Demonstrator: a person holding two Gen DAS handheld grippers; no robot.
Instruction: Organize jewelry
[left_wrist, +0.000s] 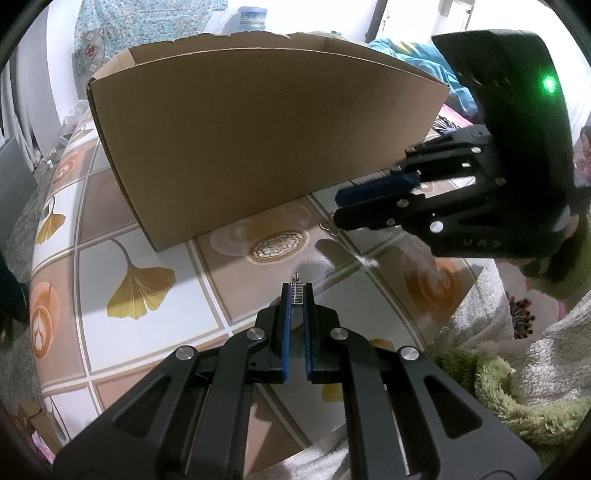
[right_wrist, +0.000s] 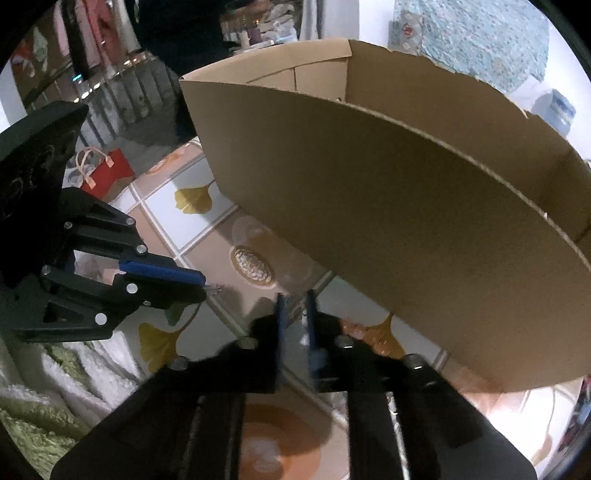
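My left gripper (left_wrist: 297, 291) is clenched on a small silver pendant (left_wrist: 297, 294), its long axis pointing toward the cardboard box (left_wrist: 258, 147). My right gripper (right_wrist: 295, 306), nearer the box, stands slightly parted above more jewelry (left_wrist: 330, 226) on the tablecloth (left_wrist: 147, 236), gripping nothing I can see.

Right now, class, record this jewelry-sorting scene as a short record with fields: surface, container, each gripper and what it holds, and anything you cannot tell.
Surface: glossy tabletop with ginkgo-leaf and coffee-cup print
Container: open brown cardboard box, standing on the tabletop beyond both grippers
Left gripper: shut on a small silver rectangular pendant at its fingertips
Right gripper: jaws slightly apart, nothing visible between them
Near right fingertips: small metal jewelry piece lying on the tabletop
Cannot tell: what the box contains
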